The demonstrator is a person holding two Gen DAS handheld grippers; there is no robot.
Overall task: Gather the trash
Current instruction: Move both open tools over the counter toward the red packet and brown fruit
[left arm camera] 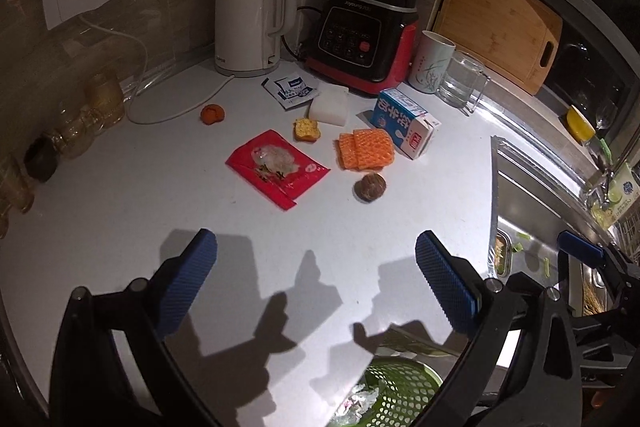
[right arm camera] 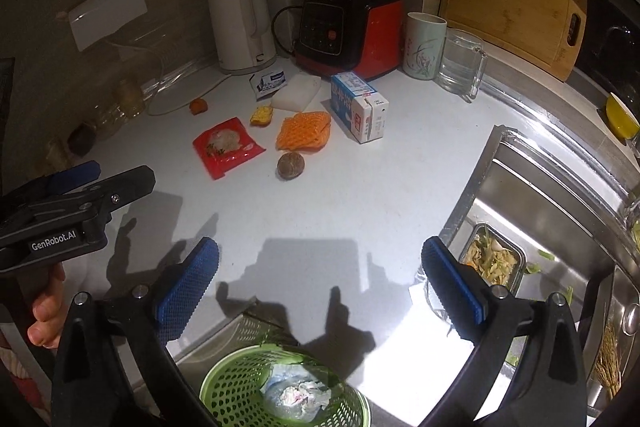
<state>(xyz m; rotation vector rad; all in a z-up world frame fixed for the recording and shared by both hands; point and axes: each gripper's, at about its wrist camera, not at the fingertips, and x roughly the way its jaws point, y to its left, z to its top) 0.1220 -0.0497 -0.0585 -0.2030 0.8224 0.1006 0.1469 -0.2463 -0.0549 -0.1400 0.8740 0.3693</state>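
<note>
My left gripper (left arm camera: 316, 279) hangs over the bare white countertop (left arm camera: 120, 211) with its blue ribbed fingers spread wide and nothing between them. My right gripper (right arm camera: 320, 279) is spread just as wide and also empty, poised above the green perforated plastic basket (right arm camera: 232, 387) at 6 o'clock in its view; crumpled white paper and film (right arm camera: 298, 393) lie inside that basket.

The trash sits scattered at about 12 o'clock from both grippers, well apart from them. The red flat snack wrapper (left arm camera: 277, 167) lies nearest my left gripper. At its 3 o'clock is the orange foam fruit net (left arm camera: 365, 150), with a brown round nut-like husk (left arm camera: 370, 187) just below it. The blue-and-white milk carton (left arm camera: 404, 123) lies on its side just beside the net at 2 o'clock. Behind the wrapper are a small yellow cake piece (left arm camera: 307, 129), a white rectangular sponge block (left arm camera: 330, 105), a blue-and-white torn sachet (left arm camera: 291, 90) and a small orange peel lump (left arm camera: 212, 114).

Along the wall stand a white electric kettle (left arm camera: 252, 19) and a black-and-red blender (left arm camera: 370, 23). A steel sink (right arm camera: 552, 211) lies at 3 o'clock, holding a metal tray of vegetable scraps (right arm camera: 492, 261).
</note>
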